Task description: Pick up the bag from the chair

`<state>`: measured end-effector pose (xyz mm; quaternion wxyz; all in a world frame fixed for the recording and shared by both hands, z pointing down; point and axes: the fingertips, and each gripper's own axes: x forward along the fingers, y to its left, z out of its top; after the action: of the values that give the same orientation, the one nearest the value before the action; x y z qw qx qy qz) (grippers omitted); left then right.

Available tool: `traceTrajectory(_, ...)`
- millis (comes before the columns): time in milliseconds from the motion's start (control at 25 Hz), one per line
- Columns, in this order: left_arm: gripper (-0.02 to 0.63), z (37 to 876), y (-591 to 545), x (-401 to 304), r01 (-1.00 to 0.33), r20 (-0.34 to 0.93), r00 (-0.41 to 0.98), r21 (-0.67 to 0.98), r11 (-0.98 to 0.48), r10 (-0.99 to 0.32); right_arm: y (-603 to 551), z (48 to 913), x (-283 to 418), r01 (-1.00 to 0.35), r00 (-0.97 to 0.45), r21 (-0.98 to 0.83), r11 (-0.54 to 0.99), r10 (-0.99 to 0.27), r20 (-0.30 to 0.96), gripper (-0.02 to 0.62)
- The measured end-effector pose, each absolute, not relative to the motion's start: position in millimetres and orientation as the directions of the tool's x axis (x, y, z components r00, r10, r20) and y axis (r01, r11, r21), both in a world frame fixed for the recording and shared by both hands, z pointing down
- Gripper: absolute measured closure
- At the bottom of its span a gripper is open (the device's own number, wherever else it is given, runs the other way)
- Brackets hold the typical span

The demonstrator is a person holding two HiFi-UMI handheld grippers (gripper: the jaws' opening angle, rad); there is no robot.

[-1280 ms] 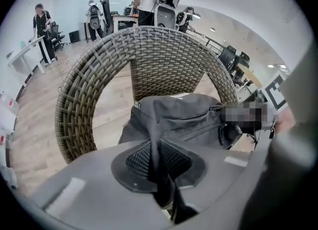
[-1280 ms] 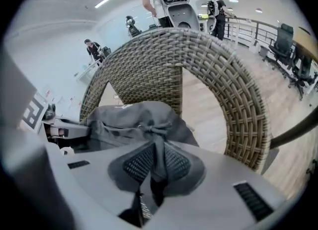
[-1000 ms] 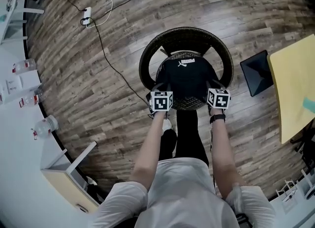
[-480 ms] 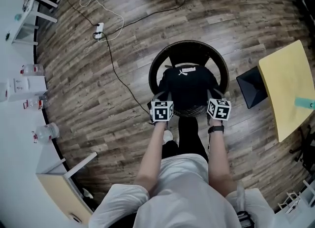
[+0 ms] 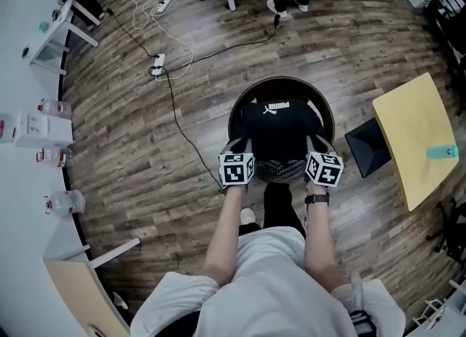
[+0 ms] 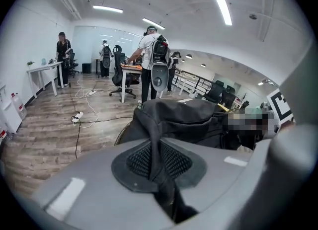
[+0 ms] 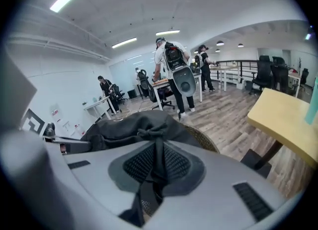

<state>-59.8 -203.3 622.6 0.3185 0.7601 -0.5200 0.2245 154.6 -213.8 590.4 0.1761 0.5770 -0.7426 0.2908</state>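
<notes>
Thin pinches may slip
Our left gripper (image 5: 239, 146) and right gripper (image 5: 317, 146) each clamp a fold of the black fabric bag (image 5: 280, 128) over the round wicker chair (image 5: 281, 81); its weight could tug cloth free.

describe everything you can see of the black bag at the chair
The bag is black, soft, crumpled fabric with a white logo on its far edge. It lies over the seat of the round wicker chair. The left claw is shut on a strip of its fabric on one side, the right claw on another strip on the other. Whether it has left the seat cannot be told.
</notes>
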Motion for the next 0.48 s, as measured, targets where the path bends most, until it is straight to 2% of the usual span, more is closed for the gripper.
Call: traceTrajectory(480, 0.568, 498, -205, -85, -0.933, 0.503, 0.360, 0.194, -0.303, -0.785, -204, 466, 130, -0.959, -0.268, -0.196, 0.204, -0.876, 0.401, 0.548)
